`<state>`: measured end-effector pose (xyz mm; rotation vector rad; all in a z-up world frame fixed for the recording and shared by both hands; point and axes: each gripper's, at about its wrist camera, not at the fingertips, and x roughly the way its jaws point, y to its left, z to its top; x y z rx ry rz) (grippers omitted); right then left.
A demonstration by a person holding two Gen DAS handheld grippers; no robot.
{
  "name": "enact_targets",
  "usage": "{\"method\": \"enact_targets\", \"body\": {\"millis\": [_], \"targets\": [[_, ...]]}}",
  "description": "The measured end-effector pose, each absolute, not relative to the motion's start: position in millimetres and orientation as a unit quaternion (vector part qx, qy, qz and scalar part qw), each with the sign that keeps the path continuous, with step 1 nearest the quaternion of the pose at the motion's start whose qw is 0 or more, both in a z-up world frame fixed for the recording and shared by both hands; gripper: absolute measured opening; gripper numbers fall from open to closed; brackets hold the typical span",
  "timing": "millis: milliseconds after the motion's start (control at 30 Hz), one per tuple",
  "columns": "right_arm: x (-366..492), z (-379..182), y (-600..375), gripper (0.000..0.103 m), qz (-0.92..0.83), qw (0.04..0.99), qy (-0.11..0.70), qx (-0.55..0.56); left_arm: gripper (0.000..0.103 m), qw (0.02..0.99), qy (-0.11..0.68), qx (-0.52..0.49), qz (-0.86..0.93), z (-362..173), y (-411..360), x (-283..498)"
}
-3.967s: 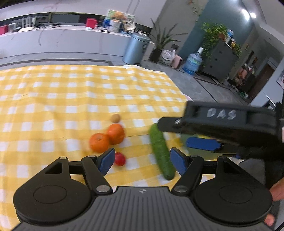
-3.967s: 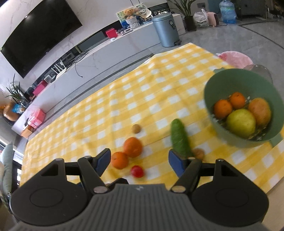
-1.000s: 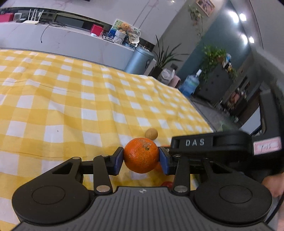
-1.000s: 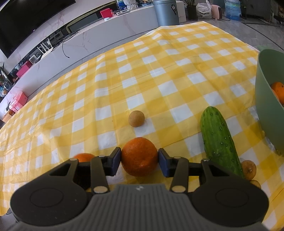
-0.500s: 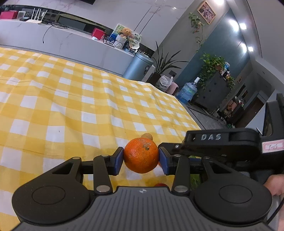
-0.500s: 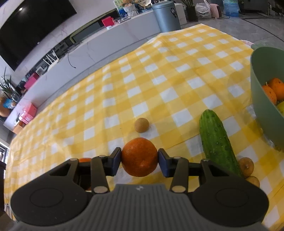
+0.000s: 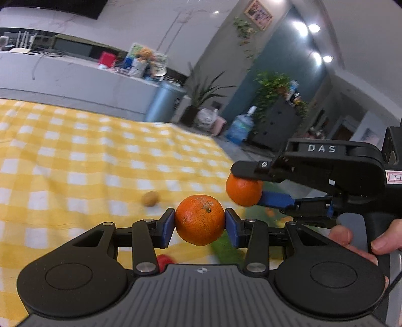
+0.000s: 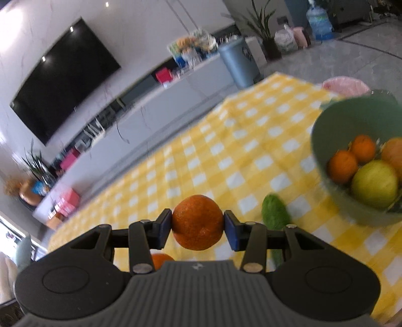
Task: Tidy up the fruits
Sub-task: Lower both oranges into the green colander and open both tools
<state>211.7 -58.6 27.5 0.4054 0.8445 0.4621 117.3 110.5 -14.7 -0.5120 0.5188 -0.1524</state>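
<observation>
a cucumber (image 8: 275, 213) lies on the yellow checked cloth (image 8: 226, 151) between the right hand-held gripper (image 8: 198, 230) and the green bowl (image 8: 334, 140) of fruit. only the left view shows a small brown fruit (image 7: 150, 198) and a hand (image 7: 356, 241) on the right tool. the left hand-held gripper (image 7: 199, 224) clamps one orange (image 7: 199, 220), the right clamps another orange (image 8: 197, 222), both above the worktop.

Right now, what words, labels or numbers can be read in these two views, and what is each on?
"DAS": white letters on the top of the right gripper, seen in the left wrist view.
White tag on that gripper's body: handwritten, cut off by the frame edge, unreadable.
Framed picture on wall: too blurred.
</observation>
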Motion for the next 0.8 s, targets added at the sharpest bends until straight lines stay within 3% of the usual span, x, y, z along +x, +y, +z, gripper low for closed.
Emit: {"method": "enact_targets", "body": {"millis": [367, 800], "targets": [[200, 69, -169, 0.042, 0.165, 0.891, 0.324, 0.27, 0.048, 0.931, 0.252, -0.225, -0.137, 14, 39, 135], [204, 34, -269, 0.042, 0.057, 0.884, 0.313, 0.342, 0.048, 0.909, 0.287, -0.238, -0.187, 8, -22, 197]]}}
